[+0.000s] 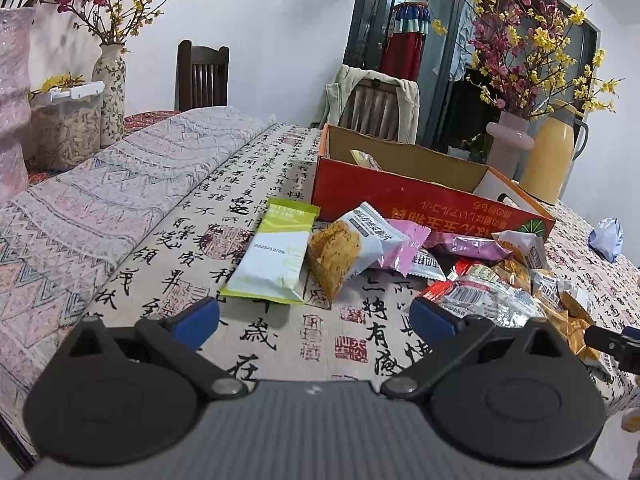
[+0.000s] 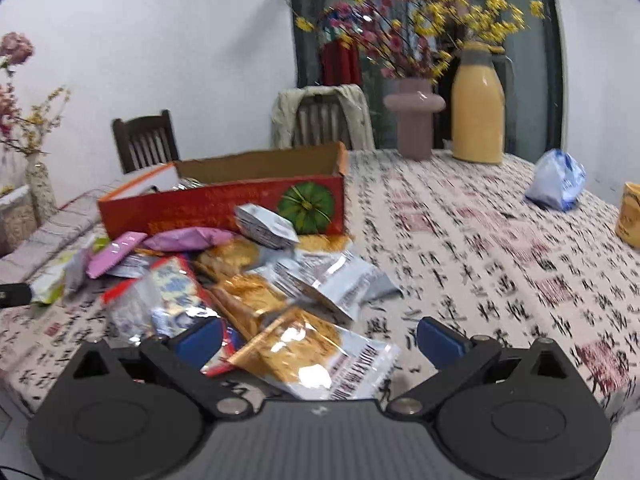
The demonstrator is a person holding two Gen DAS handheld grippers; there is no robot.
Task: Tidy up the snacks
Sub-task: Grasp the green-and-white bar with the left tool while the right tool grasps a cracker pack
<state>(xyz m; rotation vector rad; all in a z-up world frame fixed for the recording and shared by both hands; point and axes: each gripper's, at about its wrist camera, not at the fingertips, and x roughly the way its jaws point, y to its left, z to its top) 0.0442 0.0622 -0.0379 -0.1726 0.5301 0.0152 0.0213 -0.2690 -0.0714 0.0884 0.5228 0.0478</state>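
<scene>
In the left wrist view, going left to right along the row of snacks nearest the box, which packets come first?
Green-and-white packet → clear-windowed biscuit packet → pink packet, then the mixed pile, whose order is unclear.

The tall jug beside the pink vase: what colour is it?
Pale yellow-orange jug with a grey collar under its lid; the right wrist view shows it best.

Box (image 1: 404, 196) contents mostly hidden

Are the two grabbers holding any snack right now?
No. The left gripper and right gripper both have open jaws with nothing gripped; the snack packets lie loose on the table.
</scene>
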